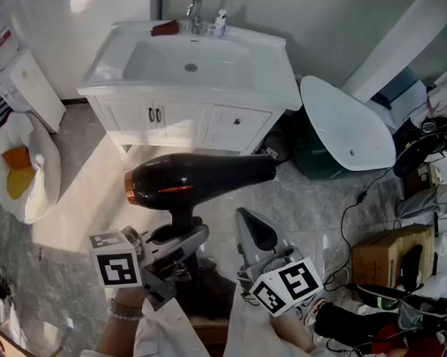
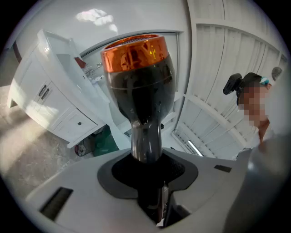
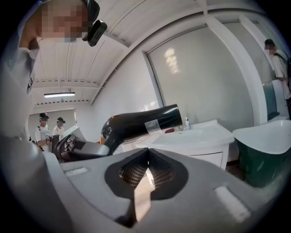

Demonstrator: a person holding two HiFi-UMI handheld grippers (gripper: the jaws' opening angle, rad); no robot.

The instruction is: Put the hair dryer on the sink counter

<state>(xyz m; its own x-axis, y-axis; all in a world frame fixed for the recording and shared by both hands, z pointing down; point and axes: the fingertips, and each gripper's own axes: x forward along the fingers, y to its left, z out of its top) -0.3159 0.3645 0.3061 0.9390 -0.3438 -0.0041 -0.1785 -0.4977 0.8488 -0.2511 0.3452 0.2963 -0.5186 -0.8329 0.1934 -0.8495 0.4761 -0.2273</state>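
Observation:
A black hair dryer (image 1: 194, 181) with a copper-orange rear ring is held up in the air, its barrel lying level with the nozzle to the right. My left gripper (image 1: 183, 238) is shut on its handle (image 2: 146, 139), which runs down between the dark pads. The dryer (image 3: 141, 124) also shows in the right gripper view, up left of the jaws. My right gripper (image 1: 253, 226) is shut and holds nothing, beside the dryer's handle. The white sink counter (image 1: 274, 66) stands ahead, beyond the dryer.
A faucet (image 1: 195, 14), a small white bottle (image 1: 219, 23) and a red thing (image 1: 165, 27) stand at the basin's back rim. A white tub (image 1: 346, 122) over a green bin is to the right. A cardboard box (image 1: 387, 256) and cables lie right. People stand in the background.

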